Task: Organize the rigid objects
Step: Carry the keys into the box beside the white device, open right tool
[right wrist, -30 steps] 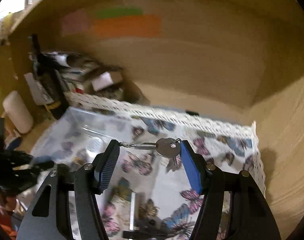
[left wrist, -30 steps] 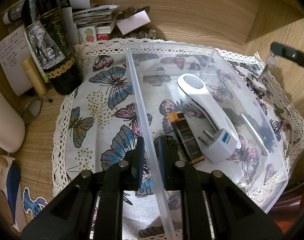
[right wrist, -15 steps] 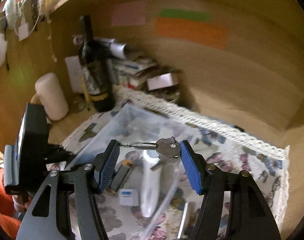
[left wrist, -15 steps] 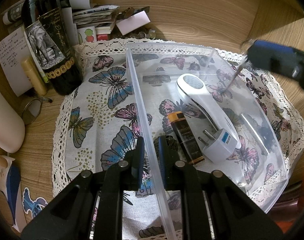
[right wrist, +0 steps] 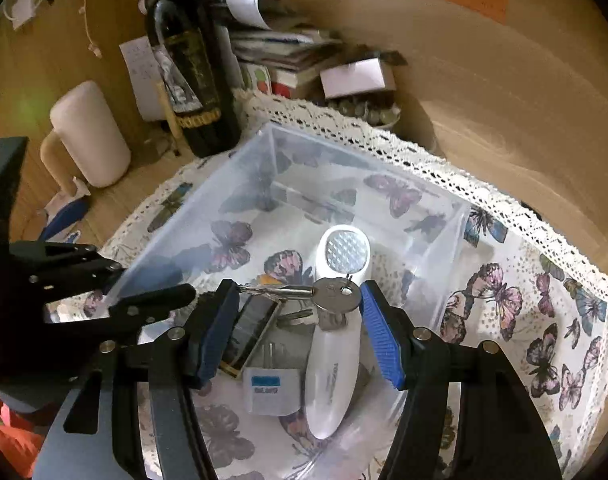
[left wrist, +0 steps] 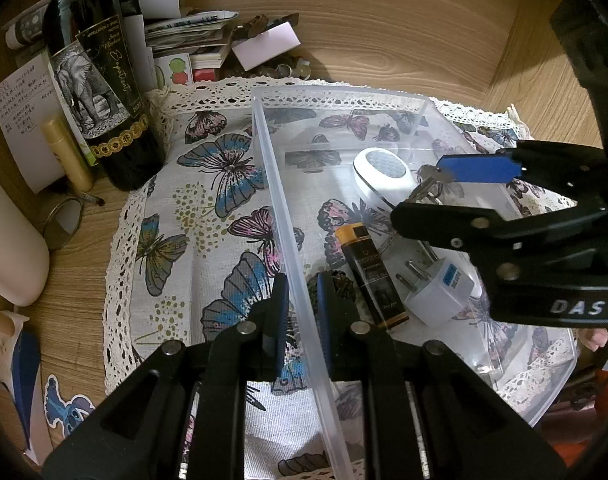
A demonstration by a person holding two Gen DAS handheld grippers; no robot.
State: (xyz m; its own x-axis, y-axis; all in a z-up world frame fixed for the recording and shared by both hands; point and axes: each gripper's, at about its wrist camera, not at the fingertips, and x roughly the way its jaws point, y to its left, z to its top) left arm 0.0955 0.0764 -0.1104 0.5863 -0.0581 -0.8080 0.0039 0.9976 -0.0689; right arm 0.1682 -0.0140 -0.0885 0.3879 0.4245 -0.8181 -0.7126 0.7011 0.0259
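A clear plastic bin (left wrist: pixel 263 152) stands on a butterfly cloth. My left gripper (left wrist: pixel 301 300) is shut on the bin's near left wall. In the bin lie a white handheld device (left wrist: pixel 380 172), a black and gold lighter (left wrist: pixel 370 276) and a white plug adapter (left wrist: pixel 440 292). My right gripper (right wrist: pixel 299 312) is shut on a silver key (right wrist: pixel 336 294), held crosswise between its blue pads above the bin. A second key hangs under it. The right gripper also shows in the left wrist view (left wrist: pixel 436 190), over the white device.
A dark wine bottle (left wrist: pixel 99 80) stands left of the bin. Behind it lie stacked papers and cards (left wrist: pixel 191 36). A white cylinder (right wrist: pixel 89 132) stands at the far left. Wooden walls close in behind and on the right.
My right gripper has carried the key leftward and down, from beyond the bin's right side to above the things in the bin. My left gripper has kept its hold on the bin wall.
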